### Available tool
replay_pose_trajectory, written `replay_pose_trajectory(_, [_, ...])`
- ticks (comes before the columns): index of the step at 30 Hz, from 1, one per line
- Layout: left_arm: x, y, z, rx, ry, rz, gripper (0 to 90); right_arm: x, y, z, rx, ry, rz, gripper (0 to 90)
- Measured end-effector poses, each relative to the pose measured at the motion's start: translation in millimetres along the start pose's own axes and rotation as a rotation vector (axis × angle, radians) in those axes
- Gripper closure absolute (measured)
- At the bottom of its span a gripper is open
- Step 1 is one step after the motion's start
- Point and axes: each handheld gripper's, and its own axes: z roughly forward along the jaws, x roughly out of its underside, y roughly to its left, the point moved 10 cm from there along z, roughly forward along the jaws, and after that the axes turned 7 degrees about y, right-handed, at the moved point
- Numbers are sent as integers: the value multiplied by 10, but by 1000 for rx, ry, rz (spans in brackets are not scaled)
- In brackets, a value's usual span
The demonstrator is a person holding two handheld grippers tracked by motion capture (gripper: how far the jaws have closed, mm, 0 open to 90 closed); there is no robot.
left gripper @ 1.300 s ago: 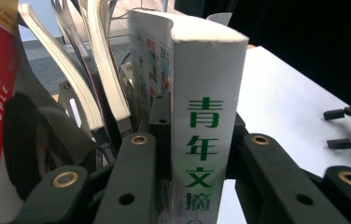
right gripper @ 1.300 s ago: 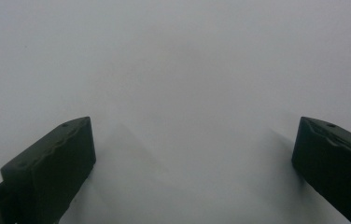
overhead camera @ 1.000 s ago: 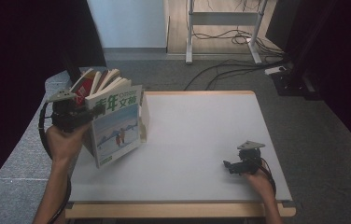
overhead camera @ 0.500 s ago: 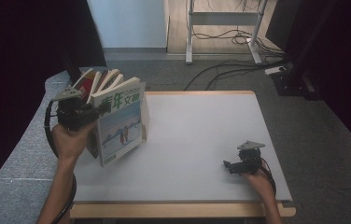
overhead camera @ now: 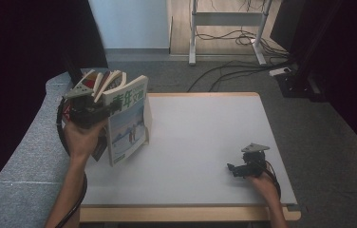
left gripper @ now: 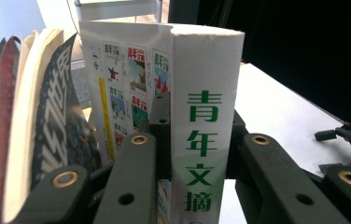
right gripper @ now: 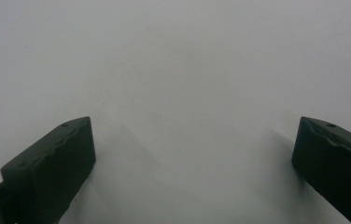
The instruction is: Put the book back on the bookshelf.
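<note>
Currently left gripper [overhead camera: 101, 111] is clamped on the magazine's [overhead camera: 128, 118] spine (long axis upright, beside the leaning books [overhead camera: 101, 80]) over the table's [overhead camera: 200, 128] left edge, while right gripper [overhead camera: 236, 168], well apart, rests open and empty.

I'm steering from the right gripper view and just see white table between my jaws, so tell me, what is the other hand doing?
Observer: The left gripper is shut on the spine of a white magazine with green characters.
Operator: Is it alone there?
Observer: No, other books fan out right behind it at the table's left edge.
Operator: And where am I?
Observer: The right gripper sits low near the table's front right corner, jaws open, nothing between them.
</note>
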Motion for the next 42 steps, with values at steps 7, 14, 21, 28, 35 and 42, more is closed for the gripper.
replay_pose_trajectory(7, [-34, 1, 134, 9, -28, -7, 743, 0, 0, 0, -1, 0, 0, 0])
replay_pose_trajectory(14, [-48, 23, 264, 8, -52, -17, 743, 1, 0, -1, -1, 1, 0, 0])
replay_pose_trajectory(21, [67, 22, 333, 6, -52, -17, 741, 0, 0, 0, -1, 0, 0, 0])
replay_pose_trajectory(28, [223, 38, 280, 27, -85, -37, 739, 0, 0, 0, -1, -1, 0, 0])
replay_pose_trajectory(35, [336, -60, 221, 34, -59, 9, 736, -1, 1, 1, 0, -2, 0, 0])
replay_pose_trajectory(42, [485, -159, 176, 42, -1, 61, 731, -1, 0, 1, 0, -1, 0, 0])
